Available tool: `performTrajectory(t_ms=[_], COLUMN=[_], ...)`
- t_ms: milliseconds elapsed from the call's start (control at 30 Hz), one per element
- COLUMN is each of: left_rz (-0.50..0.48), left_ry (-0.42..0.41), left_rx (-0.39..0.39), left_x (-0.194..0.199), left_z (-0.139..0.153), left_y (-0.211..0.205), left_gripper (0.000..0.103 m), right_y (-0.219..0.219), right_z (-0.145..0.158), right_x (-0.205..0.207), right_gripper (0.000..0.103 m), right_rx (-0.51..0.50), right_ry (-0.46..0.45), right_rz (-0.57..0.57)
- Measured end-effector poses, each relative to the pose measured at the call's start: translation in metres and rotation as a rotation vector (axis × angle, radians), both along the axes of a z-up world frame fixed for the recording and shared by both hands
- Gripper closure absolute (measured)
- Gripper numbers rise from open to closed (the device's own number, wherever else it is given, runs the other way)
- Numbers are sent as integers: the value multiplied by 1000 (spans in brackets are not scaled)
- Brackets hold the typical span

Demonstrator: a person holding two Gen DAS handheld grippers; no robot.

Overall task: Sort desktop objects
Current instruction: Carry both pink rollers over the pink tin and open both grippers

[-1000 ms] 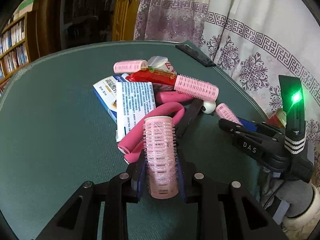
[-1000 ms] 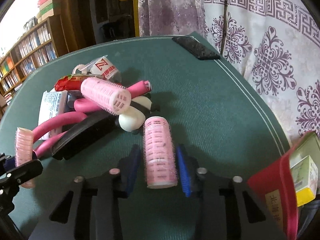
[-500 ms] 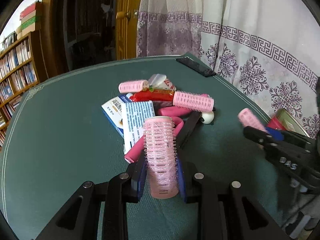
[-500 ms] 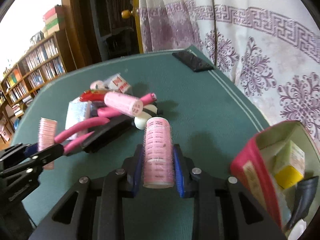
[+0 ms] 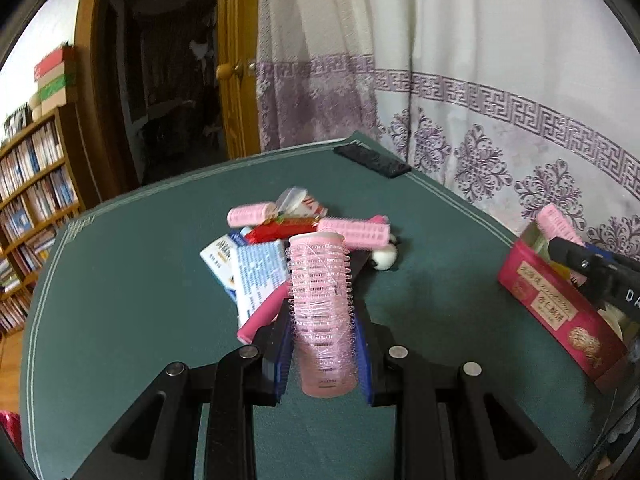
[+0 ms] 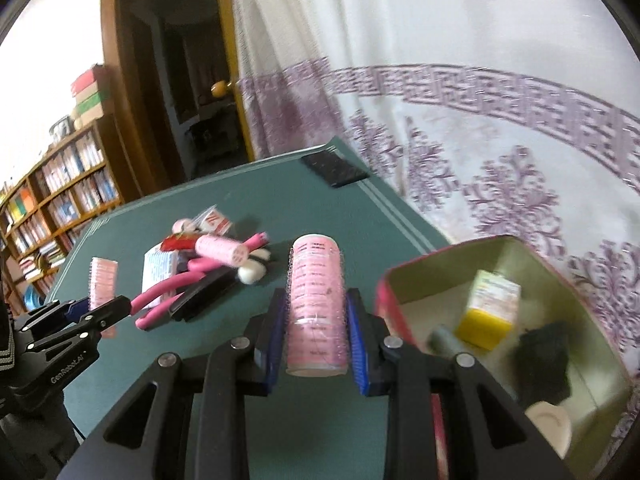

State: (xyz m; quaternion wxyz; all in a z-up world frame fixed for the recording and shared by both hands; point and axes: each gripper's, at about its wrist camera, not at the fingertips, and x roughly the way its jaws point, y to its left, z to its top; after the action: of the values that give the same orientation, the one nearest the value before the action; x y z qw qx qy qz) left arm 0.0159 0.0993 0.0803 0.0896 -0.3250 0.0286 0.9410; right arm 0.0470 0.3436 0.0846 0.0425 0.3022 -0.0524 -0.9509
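Note:
Each gripper is shut on a pink hair roller. My left gripper holds one roller lengthwise, lifted off the green table in front of the pile. My right gripper grips another roller above the table, just left of the red box. In the left wrist view the right gripper and its roller hang over that red box. The pile holds two more pink rollers, pink foam rods, a red packet and a blue-and-white box.
The open red box holds a yellow-and-white carton, a dark object and a white round thing. A black flat object lies at the table's far edge. A patterned curtain hangs right, bookshelves stand left.
Both grippers rose with their rollers. The right one swung to the right from beside the pile to the red box. The left one lifted and drew back from the pile.

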Motion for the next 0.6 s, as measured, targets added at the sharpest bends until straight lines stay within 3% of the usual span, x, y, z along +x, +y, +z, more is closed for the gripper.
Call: performTrajectory(t_ms=[600], left_rz=[-210], left_ry=[89], left_rx=[-64], left_x=[29], left_z=[30], left_y=[91], left_gripper=[74], right_y=[92], right_z=[3], right_x=[53], right_gripper=[71], right_rx=[-1], right_ry=[22], right_rz=[-219])
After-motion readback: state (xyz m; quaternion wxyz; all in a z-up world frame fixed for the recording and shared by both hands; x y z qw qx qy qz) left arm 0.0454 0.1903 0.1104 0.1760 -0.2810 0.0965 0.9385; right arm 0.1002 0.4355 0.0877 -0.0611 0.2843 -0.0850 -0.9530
